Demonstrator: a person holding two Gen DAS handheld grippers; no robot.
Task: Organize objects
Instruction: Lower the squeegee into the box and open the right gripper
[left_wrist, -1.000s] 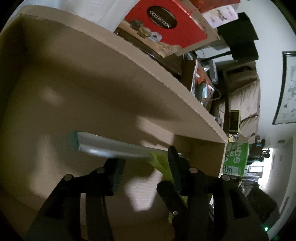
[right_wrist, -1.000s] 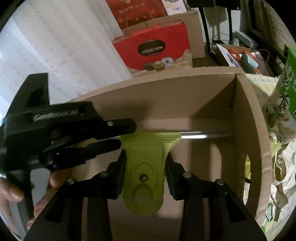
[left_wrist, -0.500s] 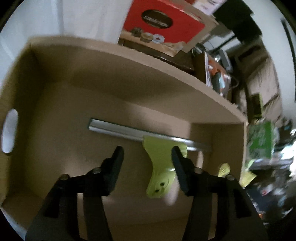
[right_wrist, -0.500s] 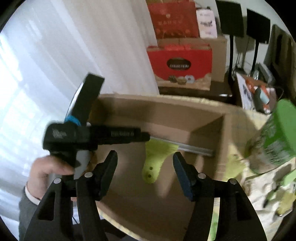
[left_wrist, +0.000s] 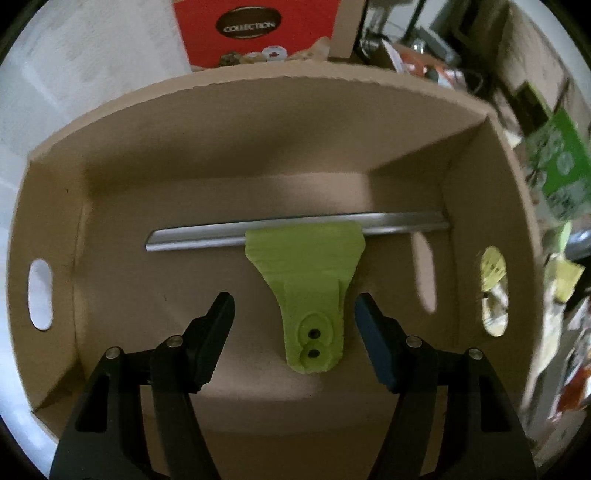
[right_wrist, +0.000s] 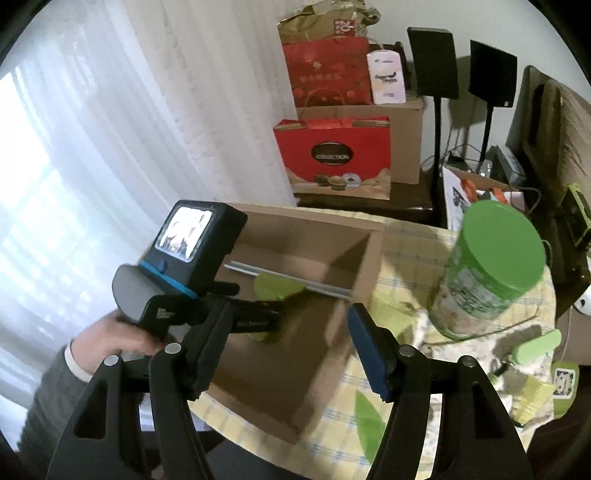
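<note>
A squeegee with a lime-green handle and a metal blade lies flat on the floor of an open cardboard box. My left gripper hangs over the handle, pointing steeply down. Its jaws are opening, and the handle lies below the gap without touching the pads. My right gripper stands open and holds nothing, raised above the box's near side. In the right wrist view the squeegee shows partly behind the left gripper, which a hand holds.
The box stands on a table with a yellow checked cloth. A green-lidded canister is to its right, with small green items near the table's right edge. A red gift box and speakers stand behind. A white curtain hangs on the left.
Both grippers have let go of the squeegee and opened; it now rests on the box floor. The right gripper has risen and drawn back. The left has rolled and tilted down.
</note>
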